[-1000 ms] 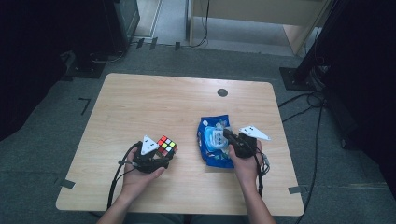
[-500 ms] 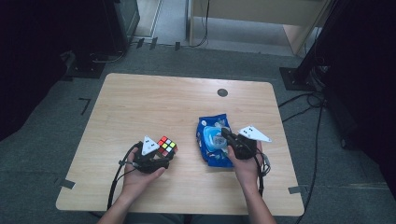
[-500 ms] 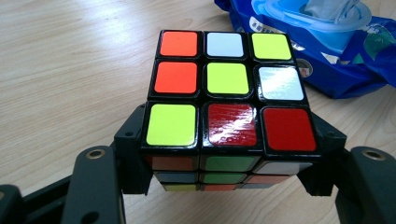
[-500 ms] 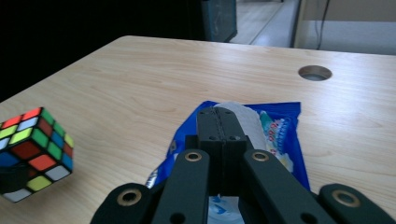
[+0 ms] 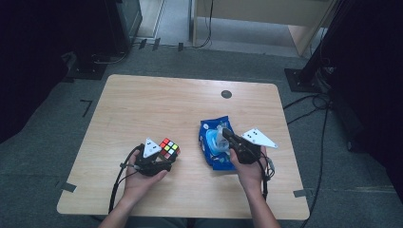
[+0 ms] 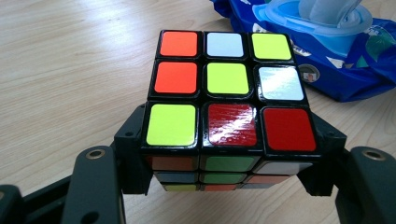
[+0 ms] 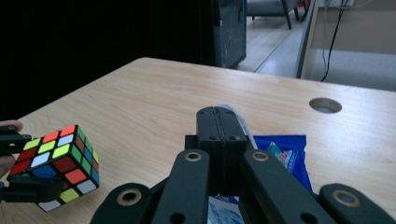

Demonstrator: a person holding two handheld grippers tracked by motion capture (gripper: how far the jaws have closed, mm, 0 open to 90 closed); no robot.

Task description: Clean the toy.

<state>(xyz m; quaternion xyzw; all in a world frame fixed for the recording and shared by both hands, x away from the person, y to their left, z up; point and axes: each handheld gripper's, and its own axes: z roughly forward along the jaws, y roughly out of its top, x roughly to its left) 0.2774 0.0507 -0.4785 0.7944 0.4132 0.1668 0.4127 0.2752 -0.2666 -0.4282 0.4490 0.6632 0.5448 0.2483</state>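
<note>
A scrambled colour cube (image 5: pixel 169 147) (image 6: pixel 229 84) is clamped between the jaws of my left gripper (image 5: pixel 165 156) (image 6: pixel 229 175), held just above the table near its front left. It also appears at the left of the right gripper view, as the cube (image 7: pixel 56 163). My right gripper (image 5: pixel 225 131) (image 7: pixel 218 122) hovers over a blue wet-wipe pack (image 5: pixel 209 142) (image 7: pixel 285 154) (image 6: pixel 336 70). Its jaws are pressed together on a white wipe (image 7: pixel 239 120) (image 5: pixel 219 141) that rises out of the pack's light blue lid (image 6: pixel 322 23).
The wooden table (image 5: pixel 157 104) has a round cable hole (image 5: pixel 226 94) (image 7: pixel 325 105) at the back right. Dark equipment stands (image 5: pixel 95 61) and cables (image 5: pixel 323 109) lie on the floor around it. A wooden cabinet (image 5: pixel 266 14) sits beyond the far edge.
My right gripper has lifted a little and shifted toward the pack's far end, drawing the wipe up with it. The left gripper and the cube have stayed put.
</note>
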